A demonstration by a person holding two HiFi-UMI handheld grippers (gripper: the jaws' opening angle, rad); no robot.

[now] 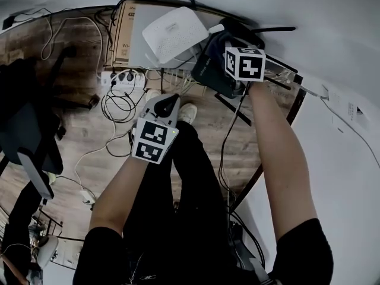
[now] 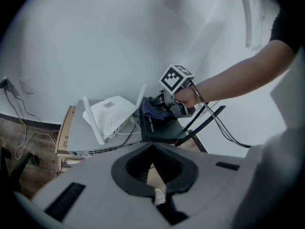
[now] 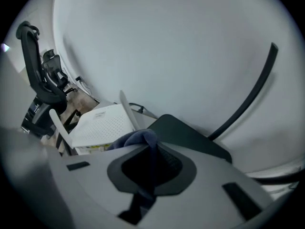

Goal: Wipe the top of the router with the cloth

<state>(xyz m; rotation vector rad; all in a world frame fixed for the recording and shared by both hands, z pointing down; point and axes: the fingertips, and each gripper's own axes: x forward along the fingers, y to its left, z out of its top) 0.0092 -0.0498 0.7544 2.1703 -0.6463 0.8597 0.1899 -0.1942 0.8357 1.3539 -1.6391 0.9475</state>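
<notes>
A black router [image 1: 209,70] with long antennas [image 3: 252,87] lies tilted beside a white router [image 1: 175,33]. My right gripper [image 1: 228,55] is over the black router's top, shut on a dark blue cloth [image 3: 136,138]. The bunched cloth rests against the router's upper face [image 3: 190,135]. The left gripper view shows the cloth [image 2: 153,108] pressed on the black router [image 2: 159,128] under the right gripper [image 2: 167,106]. My left gripper [image 1: 168,104] hangs back from both routers over the floor. Its jaws [image 2: 153,149] are shut and hold nothing.
The white router [image 2: 109,113] sits on a grey flat unit [image 2: 88,140] over a cardboard box [image 2: 66,132]. A power strip [image 1: 122,79] and loose cables lie on the wooden floor. An office chair [image 1: 29,129] stands at left. White wall lies behind and to the right.
</notes>
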